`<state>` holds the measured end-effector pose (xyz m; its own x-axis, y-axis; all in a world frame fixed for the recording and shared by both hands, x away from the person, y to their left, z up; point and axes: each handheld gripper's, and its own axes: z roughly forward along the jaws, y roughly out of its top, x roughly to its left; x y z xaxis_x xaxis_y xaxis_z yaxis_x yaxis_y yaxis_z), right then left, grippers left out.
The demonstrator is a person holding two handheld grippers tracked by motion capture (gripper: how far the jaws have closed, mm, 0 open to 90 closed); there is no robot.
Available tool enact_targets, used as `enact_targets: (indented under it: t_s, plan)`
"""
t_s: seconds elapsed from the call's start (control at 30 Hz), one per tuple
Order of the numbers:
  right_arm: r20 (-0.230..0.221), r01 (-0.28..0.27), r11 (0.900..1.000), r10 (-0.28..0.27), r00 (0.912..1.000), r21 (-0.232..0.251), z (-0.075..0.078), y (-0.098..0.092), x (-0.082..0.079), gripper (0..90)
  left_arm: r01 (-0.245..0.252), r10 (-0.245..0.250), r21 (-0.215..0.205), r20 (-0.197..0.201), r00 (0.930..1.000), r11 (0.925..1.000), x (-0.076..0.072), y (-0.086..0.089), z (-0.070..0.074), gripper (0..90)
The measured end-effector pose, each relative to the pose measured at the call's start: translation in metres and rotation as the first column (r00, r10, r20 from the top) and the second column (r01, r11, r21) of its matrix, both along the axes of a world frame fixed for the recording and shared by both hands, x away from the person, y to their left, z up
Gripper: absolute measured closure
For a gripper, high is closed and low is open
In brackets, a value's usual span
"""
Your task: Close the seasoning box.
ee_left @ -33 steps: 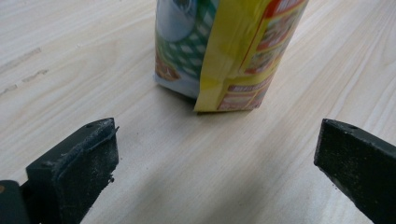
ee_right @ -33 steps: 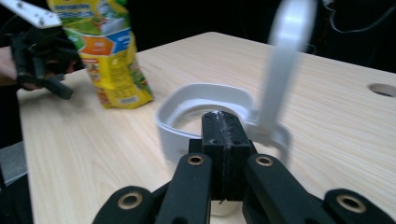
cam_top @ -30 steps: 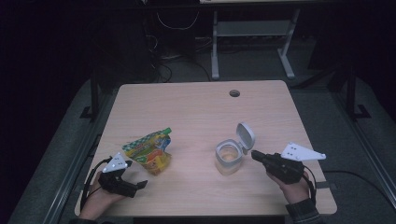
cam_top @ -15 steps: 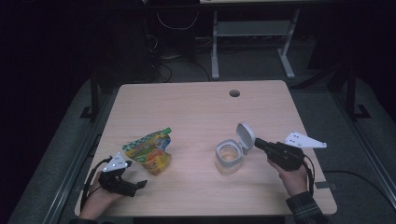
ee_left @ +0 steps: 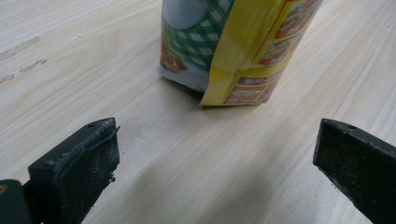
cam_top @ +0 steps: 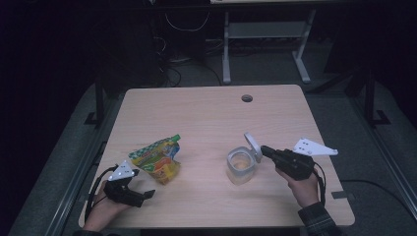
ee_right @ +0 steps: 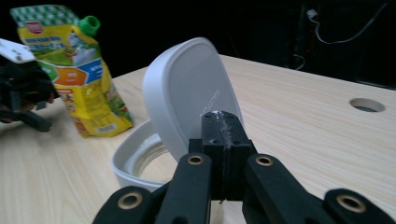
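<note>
Dark surroundings frame one pale wooden table [cam_top: 206, 118], which has a single round cable hole [cam_top: 247, 98] near its far edge. Behind it stand one white metal frame [cam_top: 265, 44] and a loose tangle of cables on the floor.

Three things lie or stand on the tabletop, counted as follows. One clear container [cam_top: 241, 166] with a white rim sits right of centre; its one white hinged lid [cam_top: 252, 146] stands raised, tilted up from the container's right side. One snack pouch [cam_top: 158, 158], printed in green, yellow and orange with a green screw cap, rests left of centre, well apart from the container.

Two hand-held grippers are present, one per hand. The right gripper [cam_top: 265, 151] comes in from the right, and its tips meet the raised lid. In the right gripper view its jaws are pressed together with no gap, directly against the lid's edge; whether a sliver of the lid is pinched between them cannot be told. The same view shows the pouch standing beyond the container, and the other hand's gripper at the far left.

The left gripper [cam_top: 142, 195] rests low at the near left corner, just short of the pouch. In the left gripper view its two black jaws stand wide apart with bare tabletop between them, and the pouch's bottom edge lies ahead, untouched.
</note>
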<state>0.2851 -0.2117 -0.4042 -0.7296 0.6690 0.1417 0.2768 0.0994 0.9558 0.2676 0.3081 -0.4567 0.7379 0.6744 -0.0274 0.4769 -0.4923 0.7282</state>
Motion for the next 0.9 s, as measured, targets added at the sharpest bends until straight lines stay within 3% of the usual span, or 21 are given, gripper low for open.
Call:
enact_targets:
  t_s: [0.37, 0.53, 0.7, 0.9]
  plan:
    - [0.006, 0.021, 1.0, -0.021, 0.9998, -0.015, -0.001, -0.005, -0.002, 89.3, -0.009, 0.009, -0.015, -0.004, 0.9999, 0.9999, -0.001, 0.0, 0.001, 0.0]
    - [-0.016, 0.044, 0.999, -0.044, 0.9989, -0.029, -0.006, -0.012, -0.002, 86.3, -0.018, 0.018, -0.027, -0.003, 0.9998, 0.9995, -0.002, 0.0, 0.001, 0.0]
    - [-0.032, 0.062, 0.997, -0.064, 0.9975, -0.046, -0.011, -0.019, -0.002, 80.7, -0.021, 0.021, -0.028, -0.008, 0.9998, 0.9994, -0.003, 0.001, -0.001, 0.0]
    - [-0.049, 0.082, 0.994, -0.086, 0.9951, -0.073, -0.017, -0.024, -0.001, 65.4, -0.021, 0.021, -0.025, -0.002, 0.9998, 0.9995, -0.005, 0.004, 0.0, 0.0]
